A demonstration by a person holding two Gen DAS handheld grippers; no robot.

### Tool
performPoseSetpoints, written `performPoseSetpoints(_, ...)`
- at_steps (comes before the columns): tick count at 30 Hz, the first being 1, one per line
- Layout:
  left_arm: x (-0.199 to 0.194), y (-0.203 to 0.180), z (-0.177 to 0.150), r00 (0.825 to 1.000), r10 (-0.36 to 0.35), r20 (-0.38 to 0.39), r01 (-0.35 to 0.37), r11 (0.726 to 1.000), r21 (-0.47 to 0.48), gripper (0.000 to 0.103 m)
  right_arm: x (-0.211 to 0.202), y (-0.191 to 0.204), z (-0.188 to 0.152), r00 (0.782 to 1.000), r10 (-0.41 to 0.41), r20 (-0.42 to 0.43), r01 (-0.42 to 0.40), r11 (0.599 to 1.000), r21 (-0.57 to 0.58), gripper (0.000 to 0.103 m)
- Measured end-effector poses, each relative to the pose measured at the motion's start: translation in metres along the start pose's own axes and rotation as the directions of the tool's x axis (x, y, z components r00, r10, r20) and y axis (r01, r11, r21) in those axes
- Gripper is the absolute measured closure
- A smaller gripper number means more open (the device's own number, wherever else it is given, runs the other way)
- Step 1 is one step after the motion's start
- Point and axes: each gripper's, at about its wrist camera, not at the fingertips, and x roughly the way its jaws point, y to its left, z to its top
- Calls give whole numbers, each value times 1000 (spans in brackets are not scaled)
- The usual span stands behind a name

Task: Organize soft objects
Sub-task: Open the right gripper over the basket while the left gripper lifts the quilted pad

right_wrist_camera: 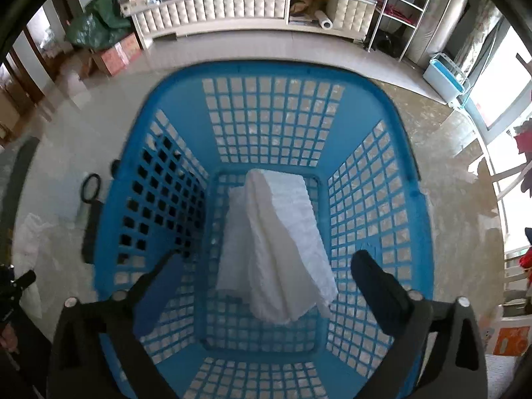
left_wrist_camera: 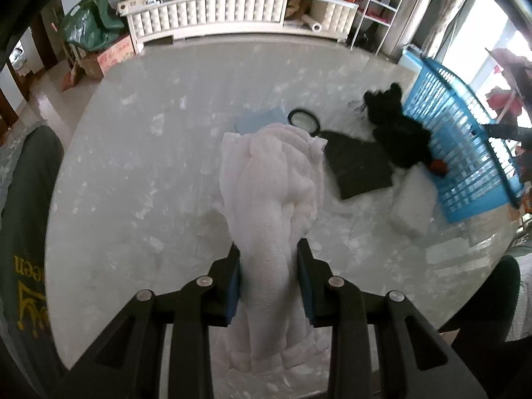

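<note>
Basket (right wrist view): a blue basket [right_wrist_camera: 412,179] with lattice walls sits on the bench, seen from above, just below the right tongs.
In the basket: one white towel [right_wrist_camera: 276,246] lies loosely folded on the lattice floor, near the middle; no other item shows inside.
Right tongs [right_wrist_camera: 266,279]: spread wide, holding nothing; the two fingers hang over the basket, one either side of the towel and apart from it.
Left tongs [left_wrist_camera: 268,286]: closed most of the way on a white cloth [left_wrist_camera: 271,199]; the blue pads [left_wrist_camera: 234,286] press its bunched near end from both sides.
White cloth: it runs away from the tongs and spreads wider at its far end; whether that end rests on the bench [left_wrist_camera: 133,166] cannot be told.
Beyond the cloth: a pale blue piece [left_wrist_camera: 259,120] shows behind its far edge, and a black ring [left_wrist_camera: 304,120] lies just beside that.
Right of the cloth: a dark flat cloth [left_wrist_camera: 360,166] lies on the bench, a black fuzzy item [left_wrist_camera: 395,133] behind it against the basket's side wall [left_wrist_camera: 465,153], with a small red bit [left_wrist_camera: 439,166] at its near end.
Nearer the basket: a white block [left_wrist_camera: 412,202] lies on the bench, just beside the basket's near corner.
Far background: a long white cabinet [left_wrist_camera: 232,13] loaded with clutter stands on the floor past the bench.
</note>
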Motion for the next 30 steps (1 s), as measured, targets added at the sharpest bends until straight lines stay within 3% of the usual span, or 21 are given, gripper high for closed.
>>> performPoseSetpoints(5, -29, -9, 4, 999, -2, 53, 1, 1000, 15, 75, -32, -6, -15, 998, 10, 68, -12, 1000, 23, 1)
performPoseSetpoints(15, -77, -72, 9, 989, -21, 143, 3, 992, 127, 75, -91, -16, -62, 982, 26, 188, -31, 999, 26, 0)
performPoseSetpoints(23, -111, -133, 15, 979, -76, 190, 27, 968, 250, 75, -112, -25, -92, 966, 11, 259, -28, 997, 65, 0)
performPoseSetpoints(30, -121, -184, 37, 971, -113, 212, 30, 933, 359, 75, -117, -26, -105, 958, 51, 281, -70, 996, 60, 0)
